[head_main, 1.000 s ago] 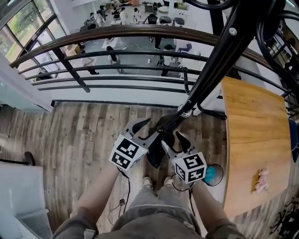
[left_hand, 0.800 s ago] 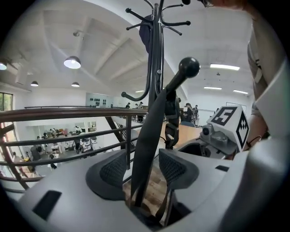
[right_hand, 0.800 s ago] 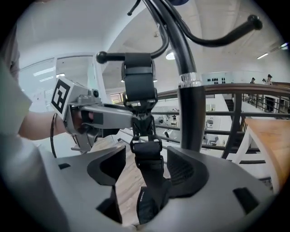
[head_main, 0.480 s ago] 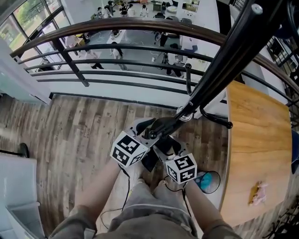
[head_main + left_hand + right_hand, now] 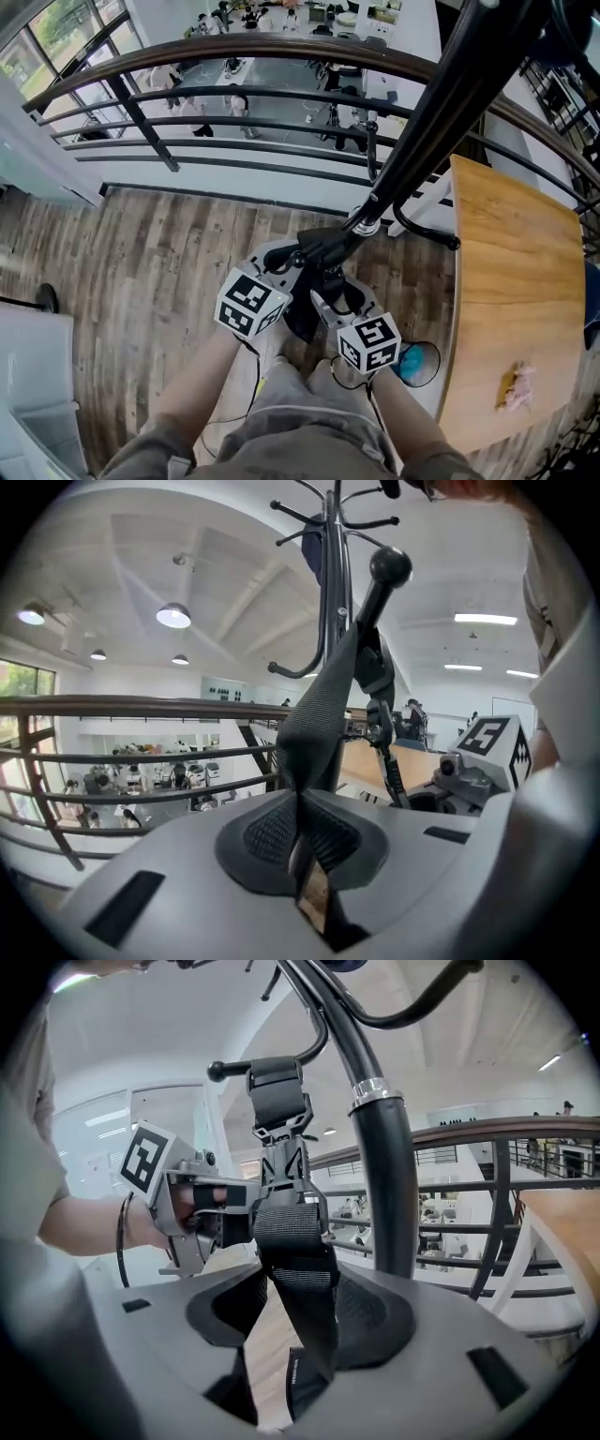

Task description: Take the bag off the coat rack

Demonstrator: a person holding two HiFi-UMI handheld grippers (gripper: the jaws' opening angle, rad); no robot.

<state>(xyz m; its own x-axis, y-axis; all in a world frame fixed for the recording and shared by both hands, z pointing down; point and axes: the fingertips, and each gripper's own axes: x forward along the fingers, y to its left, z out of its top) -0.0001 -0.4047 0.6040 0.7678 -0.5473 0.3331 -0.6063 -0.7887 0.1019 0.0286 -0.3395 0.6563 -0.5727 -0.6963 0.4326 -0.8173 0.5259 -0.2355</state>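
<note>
Left claw [image 5: 300, 808]: closed tight on the bag's grey webbing strap [image 5: 319, 714]. The strap was pinched flat between the pads and rose from the pinch to a knob-ended peg [image 5: 377, 591] of the coat rack [image 5: 441, 112], which it lay over.

Right claw [image 5: 300, 1302]: jaws stood wide and had just been closing. A black length of the same strap hung straight down between them, under a black plastic buckle [image 5: 279, 1101]. Bare floor showed between the strap and my left-hand pad. The strap ran close along the other pad, but I could not tell whether it touched. I recorded no grip on this side.

Bag [image 5: 302, 323]: from the head view, its dark body hung low between my two claws, just below where the rack's slanting black pole met its silver collar. It was on the rack, not yet lifted free.

Position: both claws were close together in front of my knees, at the foot of the pole, marker cubes facing up. In the right gripper view the left claw showed just beyond the buckle.

Surroundings: wood-plank floor [image 5: 159, 272] underfoot, a curved railing [image 5: 281, 47] ahead, and a wooden table [image 5: 511, 300] on my right, well apart from the bag.
</note>
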